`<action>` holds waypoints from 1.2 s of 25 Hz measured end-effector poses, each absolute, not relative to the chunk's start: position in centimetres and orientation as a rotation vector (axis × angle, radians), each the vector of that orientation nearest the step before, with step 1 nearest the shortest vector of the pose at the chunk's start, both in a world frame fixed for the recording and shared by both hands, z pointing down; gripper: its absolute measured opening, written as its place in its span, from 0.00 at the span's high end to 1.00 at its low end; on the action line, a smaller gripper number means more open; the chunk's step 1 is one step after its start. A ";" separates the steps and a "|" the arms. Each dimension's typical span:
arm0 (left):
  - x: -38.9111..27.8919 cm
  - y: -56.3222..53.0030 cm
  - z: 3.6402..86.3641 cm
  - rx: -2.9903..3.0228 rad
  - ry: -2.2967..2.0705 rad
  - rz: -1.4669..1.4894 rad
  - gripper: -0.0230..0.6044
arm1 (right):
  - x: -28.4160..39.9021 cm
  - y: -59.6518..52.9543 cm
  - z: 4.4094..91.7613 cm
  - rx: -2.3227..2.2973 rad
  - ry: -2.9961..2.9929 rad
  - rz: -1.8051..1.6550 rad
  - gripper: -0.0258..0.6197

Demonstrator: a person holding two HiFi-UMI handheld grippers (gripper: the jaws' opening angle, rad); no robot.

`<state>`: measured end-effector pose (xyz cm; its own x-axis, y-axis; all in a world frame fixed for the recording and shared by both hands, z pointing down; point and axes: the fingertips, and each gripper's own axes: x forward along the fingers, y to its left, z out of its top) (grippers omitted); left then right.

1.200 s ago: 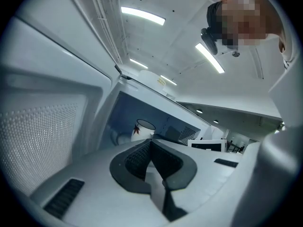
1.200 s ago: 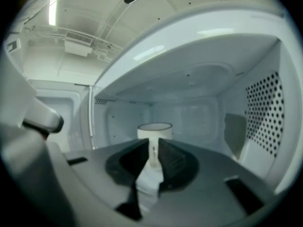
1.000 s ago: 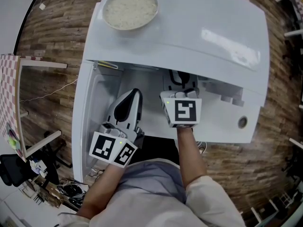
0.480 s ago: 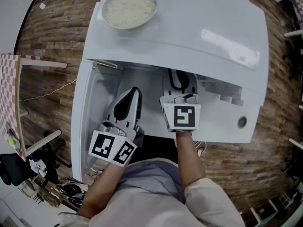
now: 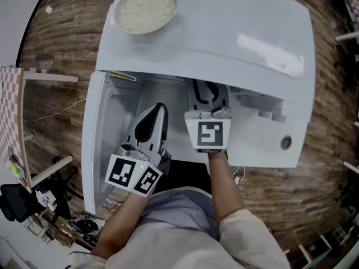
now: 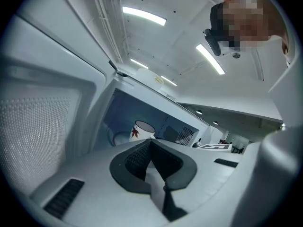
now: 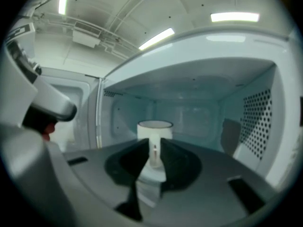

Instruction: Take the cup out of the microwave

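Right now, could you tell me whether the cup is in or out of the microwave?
In: the cup stands upright inside the microwave cavity, with its walls around it.

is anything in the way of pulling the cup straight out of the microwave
Nothing visible. The right gripper is closed on the handle of the cup, the door is swung wide to the left, and the left gripper sits shut over on that side, clear of the path.
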<state>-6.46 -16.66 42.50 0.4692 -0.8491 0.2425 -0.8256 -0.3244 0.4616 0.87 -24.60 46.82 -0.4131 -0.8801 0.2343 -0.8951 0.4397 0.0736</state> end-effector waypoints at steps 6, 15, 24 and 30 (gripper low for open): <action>-6.4 -16.8 42.4 2.194 -1.389 -0.062 0.95 | 0.6 -25.3 48.3 1.515 -2.440 0.137 0.83; -7.0 -16.6 42.2 2.190 -1.410 -0.064 0.95 | 1.3 -24.2 47.4 1.594 -2.457 0.118 0.84; -7.0 -16.1 41.7 2.202 -1.406 -0.070 0.95 | 2.2 -23.2 45.7 1.665 -2.465 0.111 0.84; -7.2 -16.0 41.6 2.204 -1.407 -0.071 0.95 | 2.7 -22.5 45.1 1.680 -2.474 0.102 0.85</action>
<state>-7.15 -16.01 41.62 0.4591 -0.8588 0.2273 -0.8317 -0.3256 0.4498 2.67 -22.48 45.11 -0.3619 -0.9182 0.1611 -0.9283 0.3708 0.0278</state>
